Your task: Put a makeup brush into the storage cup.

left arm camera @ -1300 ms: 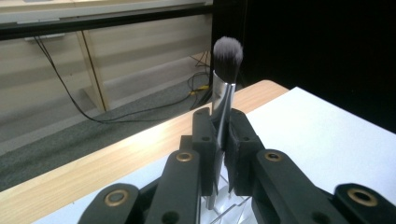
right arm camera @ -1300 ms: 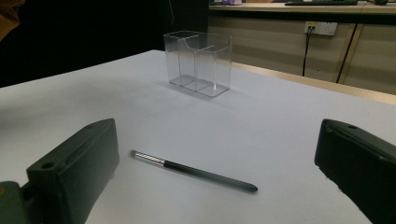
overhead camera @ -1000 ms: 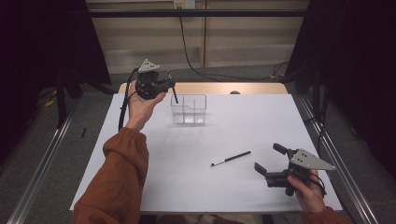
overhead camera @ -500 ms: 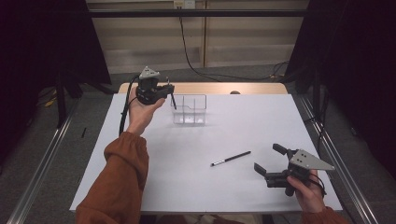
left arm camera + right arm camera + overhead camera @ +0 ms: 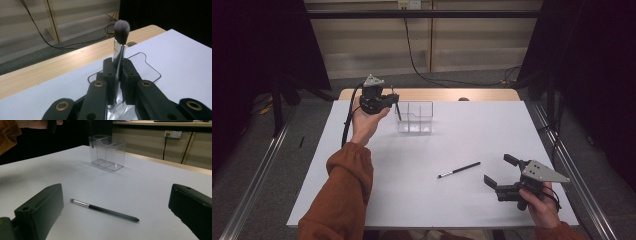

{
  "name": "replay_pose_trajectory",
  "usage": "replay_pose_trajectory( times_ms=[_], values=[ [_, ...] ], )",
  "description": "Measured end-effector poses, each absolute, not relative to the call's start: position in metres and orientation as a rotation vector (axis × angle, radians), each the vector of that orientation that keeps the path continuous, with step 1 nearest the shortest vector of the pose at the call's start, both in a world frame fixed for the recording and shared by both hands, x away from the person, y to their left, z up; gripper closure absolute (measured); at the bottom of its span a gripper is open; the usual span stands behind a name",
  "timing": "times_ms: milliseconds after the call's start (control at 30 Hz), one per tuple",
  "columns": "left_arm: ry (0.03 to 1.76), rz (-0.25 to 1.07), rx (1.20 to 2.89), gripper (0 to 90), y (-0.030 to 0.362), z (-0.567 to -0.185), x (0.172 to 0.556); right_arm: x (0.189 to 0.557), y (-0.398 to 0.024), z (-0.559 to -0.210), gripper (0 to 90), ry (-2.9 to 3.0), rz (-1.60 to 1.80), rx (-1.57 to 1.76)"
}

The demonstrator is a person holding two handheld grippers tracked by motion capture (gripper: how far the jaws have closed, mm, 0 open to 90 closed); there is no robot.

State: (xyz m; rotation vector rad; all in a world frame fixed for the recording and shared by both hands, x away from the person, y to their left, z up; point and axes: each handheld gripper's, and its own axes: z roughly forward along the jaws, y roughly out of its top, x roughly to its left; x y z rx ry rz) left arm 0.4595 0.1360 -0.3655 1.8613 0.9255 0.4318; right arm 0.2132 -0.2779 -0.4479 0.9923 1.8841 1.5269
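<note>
My left gripper (image 5: 392, 98) is shut on a makeup brush (image 5: 121, 32) with a silver ferrule and grey-white bristles that point up. The brush's dark handle (image 5: 397, 111) slants down into the left end of a clear divided organizer (image 5: 415, 118) at the back of the white table. In the left gripper view the organizer (image 5: 150, 67) lies right under my left gripper (image 5: 117, 72). My right gripper (image 5: 501, 171) stands open near the front right. In the right gripper view a slim black stick with a silver end (image 5: 105, 210) lies on the table ahead of my right gripper (image 5: 117, 195).
The white table top (image 5: 472, 135) ends in a wooden strip (image 5: 437, 94) at the back. A black cable (image 5: 348, 122) trails from the left gripper. The slim stick (image 5: 458, 170) lies left of the right gripper. Dark curtains stand on both sides.
My left hand has come down a little, and the brush handle has sunk lower at the organizer's left end. The right gripper has kept still.
</note>
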Motion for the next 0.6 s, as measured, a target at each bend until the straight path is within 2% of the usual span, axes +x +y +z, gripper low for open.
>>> replay_pose_trajectory(
  times_ms=[167, 300, 367, 400, 533, 600],
  values=[
    [0.937, 0.415, 1.858, 82.0, 0.1376, -0.3700, 0.4601, 0.2129, -0.2777, -0.4478, 0.0, 1.884, 1.528, 0.992],
    [0.947, 0.405, 1.867, 73.0, 0.1384, -0.3733, 0.4595, 0.2130, -0.2776, -0.4479, 0.0, 1.885, 1.524, 0.992],
    [0.958, 0.412, 1.856, 60.7, 0.1397, -0.3743, 0.4598, 0.2130, -0.2777, -0.4478, 0.0, 1.884, 1.524, 0.993],
    [0.966, 0.420, 1.855, 58.1, 0.1405, -0.3744, 0.4599, 0.2130, -0.2777, -0.4478, 0.0, 1.884, 1.524, 0.993],
    [0.975, 0.438, 1.848, 36.9, 0.1404, -0.3749, 0.4591, 0.2129, -0.2777, -0.4478, 0.0, 1.884, 1.527, 0.993],
    [0.967, 0.452, 1.850, 30.8, 0.1394, -0.3747, 0.4582, 0.2130, -0.2778, -0.4478, 0.0, 1.882, 1.527, 0.994]
  ],
)
